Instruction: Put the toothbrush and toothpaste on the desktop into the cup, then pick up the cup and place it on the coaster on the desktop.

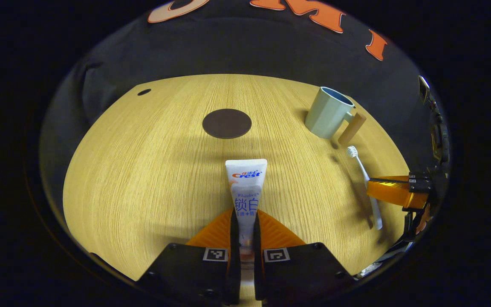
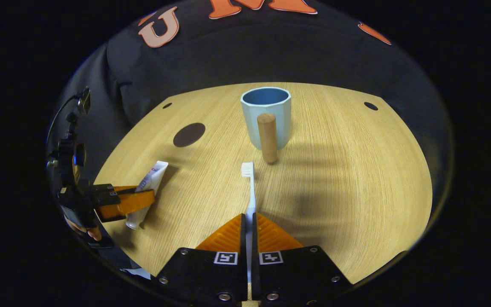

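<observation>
The left gripper (image 1: 245, 221) was clamped on the toothpaste (image 1: 245, 187), hiding its cap end. The right gripper (image 2: 249, 224) gripped the toothbrush (image 2: 250, 187), handle end concealed. The cup (image 2: 267, 119) stood apart from the coaster (image 2: 189, 134).

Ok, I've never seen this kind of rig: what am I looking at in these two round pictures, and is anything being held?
A person holds two handheld grippers, each carrying a camera that looks along its own fingers. In the left gripper view, the left gripper is shut on the toothpaste. In the right gripper view, the right gripper is shut on the toothbrush. On the wooden desktop stand a pale blue cup with a wooden handle, and a dark round coaster, still bare.
</observation>
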